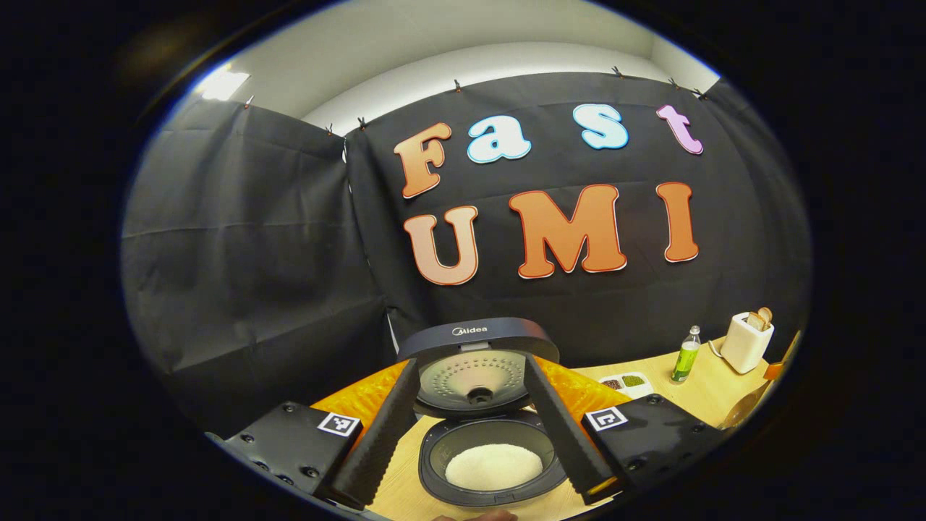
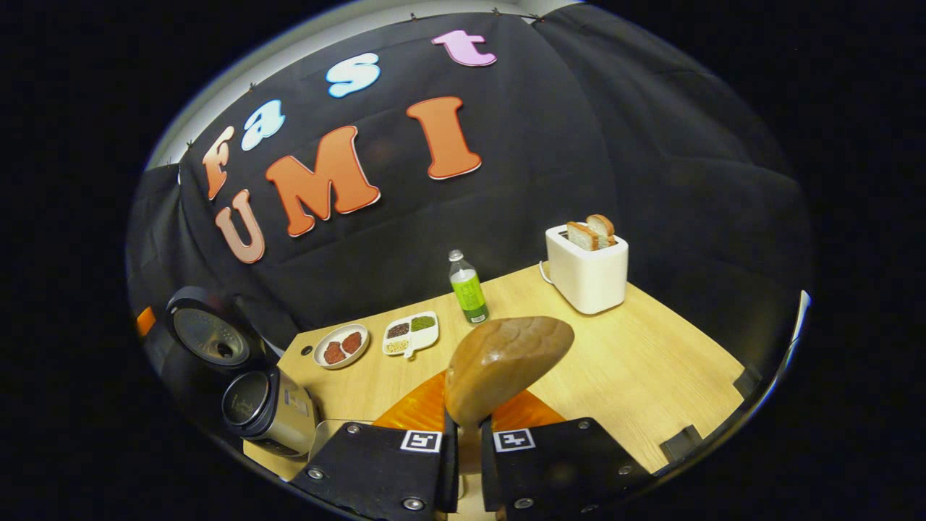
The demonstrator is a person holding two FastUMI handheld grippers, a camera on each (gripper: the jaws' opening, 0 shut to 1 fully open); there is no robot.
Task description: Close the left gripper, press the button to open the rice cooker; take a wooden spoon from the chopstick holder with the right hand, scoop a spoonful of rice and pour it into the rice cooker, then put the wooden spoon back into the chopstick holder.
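Left gripper (image 1: pixel 481 441): jaws spread wide, hovering above the open dark round rice cooker (image 1: pixel 492 452), lid up, white rice (image 1: pixel 494 467) in its pot. Right gripper (image 2: pixel 469 452): jaws pinching the brown wooden spoon (image 2: pixel 503 365), bowl raised over the light wooden table (image 2: pixel 636 362).

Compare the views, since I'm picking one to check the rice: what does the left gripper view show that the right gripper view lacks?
Left gripper view: white rice in the cooker's pot, framed by the open left claw. Right gripper view: right claw shut on the wooden spoon, a red-filled plate, a metal holder. Both: the raised lid, bottle, toaster.
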